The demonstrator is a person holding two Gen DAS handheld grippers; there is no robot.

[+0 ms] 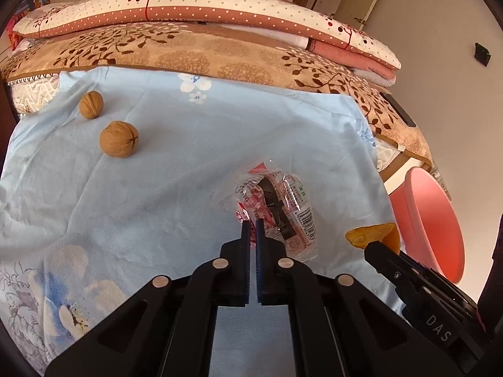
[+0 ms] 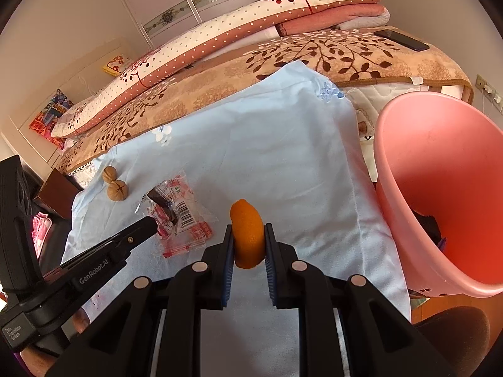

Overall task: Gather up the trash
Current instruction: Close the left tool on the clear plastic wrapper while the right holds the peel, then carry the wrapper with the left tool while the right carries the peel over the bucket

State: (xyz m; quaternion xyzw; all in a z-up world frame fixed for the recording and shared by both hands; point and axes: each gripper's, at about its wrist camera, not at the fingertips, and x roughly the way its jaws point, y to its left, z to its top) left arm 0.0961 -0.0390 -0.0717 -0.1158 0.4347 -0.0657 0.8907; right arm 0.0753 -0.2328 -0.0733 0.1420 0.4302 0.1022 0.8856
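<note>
Right gripper [image 2: 249,238] at bottom centre is clamped on a piece of orange peel [image 2: 247,235], pink bin [image 2: 408,163] off to the right. Left gripper [image 1: 251,224] has its jaws pinched on the near edge of the clear snack wrapper [image 1: 283,207] mid-frame on the blue sheet [image 1: 157,194]. Two walnuts [image 1: 118,139] sit farther back, upper left.

Pale blue sheet [image 1: 163,188] with white flowers; tan blanket [image 1: 204,53] with brown leaf sprays; pink bin [image 2: 440,169]; orange peel [image 2: 246,235]; brown walnuts [image 1: 118,139]; clear wrapper [image 1: 283,210], red-and-white printed, apparently barcoded.
</note>
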